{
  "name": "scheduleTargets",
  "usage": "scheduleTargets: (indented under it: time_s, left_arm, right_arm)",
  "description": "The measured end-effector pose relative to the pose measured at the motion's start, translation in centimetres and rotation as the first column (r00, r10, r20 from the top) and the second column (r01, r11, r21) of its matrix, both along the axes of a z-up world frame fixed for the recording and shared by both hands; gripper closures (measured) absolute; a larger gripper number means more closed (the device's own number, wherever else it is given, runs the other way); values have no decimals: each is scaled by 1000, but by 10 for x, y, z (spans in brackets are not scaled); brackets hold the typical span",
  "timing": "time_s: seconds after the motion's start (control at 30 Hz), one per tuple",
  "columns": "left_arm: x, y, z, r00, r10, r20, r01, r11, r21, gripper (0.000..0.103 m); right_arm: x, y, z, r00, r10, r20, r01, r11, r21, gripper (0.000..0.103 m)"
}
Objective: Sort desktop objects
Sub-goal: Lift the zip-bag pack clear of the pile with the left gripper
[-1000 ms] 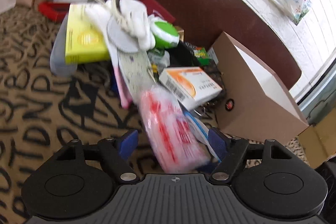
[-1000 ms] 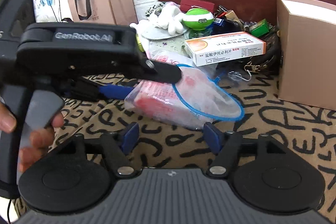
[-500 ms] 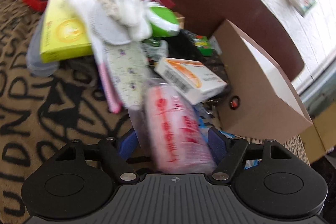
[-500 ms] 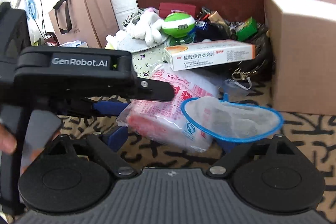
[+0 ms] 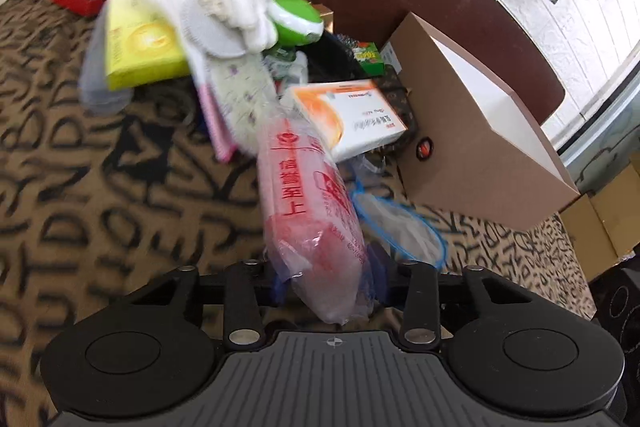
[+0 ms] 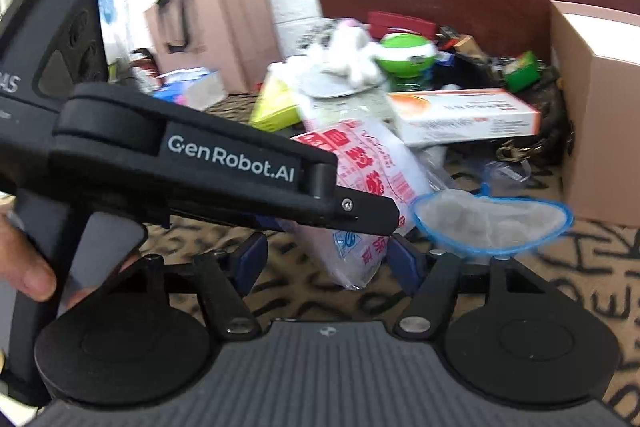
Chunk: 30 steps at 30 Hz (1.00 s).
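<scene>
One clear plastic bag with red print (image 5: 308,211) lies at the centre, one blue-rimmed mesh pouch (image 5: 400,227) at its 4 o'clock and one orange-and-white carton (image 5: 352,119) at its 1 o'clock. At 11 o'clock sit one yellow box (image 5: 136,47) and one green ball (image 5: 298,17); at 2 o'clock stands one brown cardboard box (image 5: 472,139).

My left gripper (image 6: 240,187) carries "GenRobot.AI" in white on its black arm, and letters ending in "AS" on its body (the rest is cut off). The plastic bag (image 5: 308,211) bears red Chinese print, with "信誉至上" running down it. The orange-and-white box (image 6: 460,115) has print too blurred for me to read.
</scene>
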<state>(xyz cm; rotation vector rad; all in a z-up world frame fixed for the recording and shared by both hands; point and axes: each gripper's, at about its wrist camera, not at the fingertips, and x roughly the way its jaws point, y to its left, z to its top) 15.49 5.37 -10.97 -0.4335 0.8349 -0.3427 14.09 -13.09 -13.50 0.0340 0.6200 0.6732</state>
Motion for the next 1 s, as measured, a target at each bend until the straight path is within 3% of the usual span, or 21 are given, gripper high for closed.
scheduleTargets:
  time_s: [0.13, 0.2, 0.27, 0.33, 0.4, 0.57, 0.77, 0.87, 1.0]
  left_arm:
    - [-37, 12, -6, 999, -12, -44, 12, 1000, -13, 48]
    - [-51, 18, -14, 996, -22, -84, 20, 1000, -18, 36]
    - [-63, 25, -17, 997, -20, -75, 17, 999, -31, 30]
    - [-67, 30, -13, 998, -4, -68, 2, 1000, -28, 14]
    - [-67, 33, -9, 999, 31, -44, -31, 999, 10, 10]
    - [-52, 38, -10, 998, 45, -41, -42, 998, 56, 9]
    - [-38, 26, 5, 998, -49, 47, 45, 995, 93, 15]
    - [-29, 19, 4, 996, -76, 39, 70, 988, 138, 15]
    - [-37, 33, 19, 995, -40, 93, 32, 995, 90, 16]
  right_arm:
    - [-34, 2, 1, 998, 63, -25, -63, 998, 27, 31]
    - [-49, 0, -1, 996, 74, -39, -73, 997, 32, 31]
    - [-60, -4, -4, 998, 41, -51, -39, 999, 26, 23]
    - [-65, -7, -5, 999, 13, -49, -12, 1000, 17, 17]
    - [-65, -7, -4, 998, -14, -55, 14, 1000, 1, 14]
    - [-62, 1, -5, 998, -37, -49, 35, 999, -37, 10]
    - [-56, 9, -10, 998, -46, -41, 43, 996, -80, 10]
    - [-55, 11, -10, 999, -38, -32, 36, 997, -75, 10]
    - [-56, 10, -10, 999, -36, -30, 34, 995, -90, 10]
